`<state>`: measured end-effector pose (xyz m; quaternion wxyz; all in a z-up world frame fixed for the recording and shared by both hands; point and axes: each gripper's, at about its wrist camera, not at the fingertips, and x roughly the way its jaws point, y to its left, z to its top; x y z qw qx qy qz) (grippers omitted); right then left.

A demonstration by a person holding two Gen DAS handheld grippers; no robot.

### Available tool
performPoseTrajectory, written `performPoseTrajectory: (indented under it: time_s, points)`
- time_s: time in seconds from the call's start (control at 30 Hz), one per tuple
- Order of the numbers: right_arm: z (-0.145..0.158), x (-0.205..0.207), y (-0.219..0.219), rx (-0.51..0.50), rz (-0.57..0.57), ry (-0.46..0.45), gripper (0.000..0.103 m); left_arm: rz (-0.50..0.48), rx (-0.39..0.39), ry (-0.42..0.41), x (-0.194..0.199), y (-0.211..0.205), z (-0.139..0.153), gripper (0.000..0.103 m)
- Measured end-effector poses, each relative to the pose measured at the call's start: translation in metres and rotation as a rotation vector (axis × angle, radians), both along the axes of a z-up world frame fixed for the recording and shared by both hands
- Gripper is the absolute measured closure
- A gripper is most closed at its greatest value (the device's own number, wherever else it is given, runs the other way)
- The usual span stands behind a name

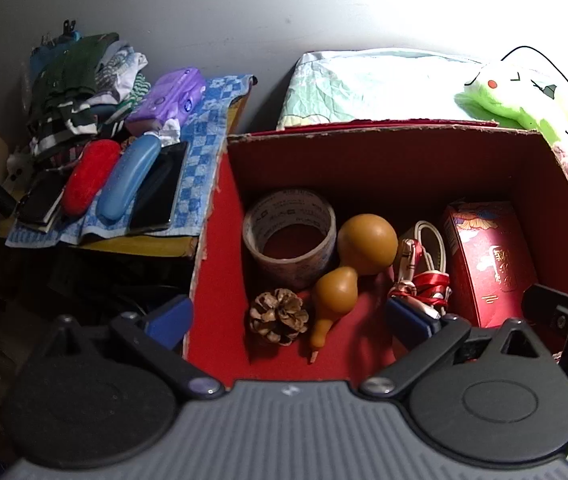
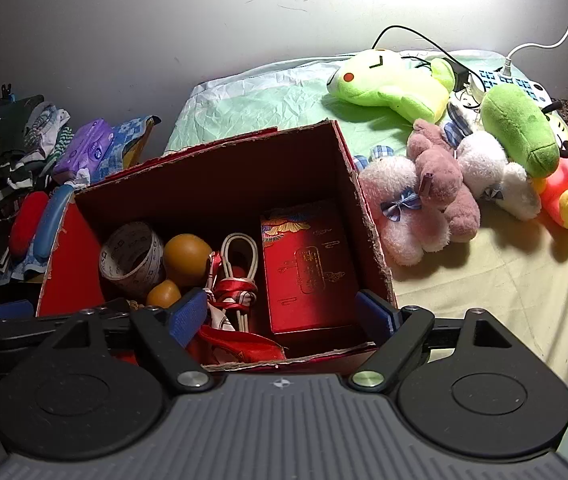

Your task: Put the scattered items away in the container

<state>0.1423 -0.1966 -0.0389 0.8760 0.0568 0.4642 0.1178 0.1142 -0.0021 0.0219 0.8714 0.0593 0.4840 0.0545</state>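
Observation:
A red cardboard box (image 1: 364, 148) stands open on the bed; it also shows in the right wrist view (image 2: 219, 168). Inside lie a tape roll (image 1: 290, 236), an orange gourd (image 1: 350, 264), a pine cone (image 1: 278, 316), a white cable with red ribbon (image 1: 424, 276) and a red packet box (image 1: 488, 264). My left gripper (image 1: 288, 320) is open and empty above the box's near side. My right gripper (image 2: 284, 316) is open and empty over the box's near edge, above the red packet box (image 2: 308, 268).
Plush toys lie on the bed right of the box: a green frog (image 2: 392, 84), pink and white bears (image 2: 432, 196), a green one (image 2: 520, 128). A side table at left holds a red case (image 1: 89, 176), a blue case (image 1: 129, 178), a phone (image 1: 159, 188), purple tissues (image 1: 167, 96) and clothes.

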Motion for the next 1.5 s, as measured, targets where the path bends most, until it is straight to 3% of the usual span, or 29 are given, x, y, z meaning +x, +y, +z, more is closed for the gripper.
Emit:
performPoseTrajectory:
  time_s: [0.37, 0.63, 1.5]
  points:
    - [-0.007, 0.007, 0.011, 0.017, -0.019, 0.06, 0.018, -0.004, -0.009, 0.027, 0.007, 0.012, -0.003, 0.002]
    - [-0.007, 0.018, 0.02, -0.005, 0.031, 0.051, 0.018, 0.028, -0.011, 0.049, 0.015, 0.02, -0.006, 0.002]
    - [-0.014, 0.044, 0.019, -0.097, 0.047, 0.032, 0.018, -0.02, -0.002, 0.072, 0.03, 0.014, -0.014, 0.002]
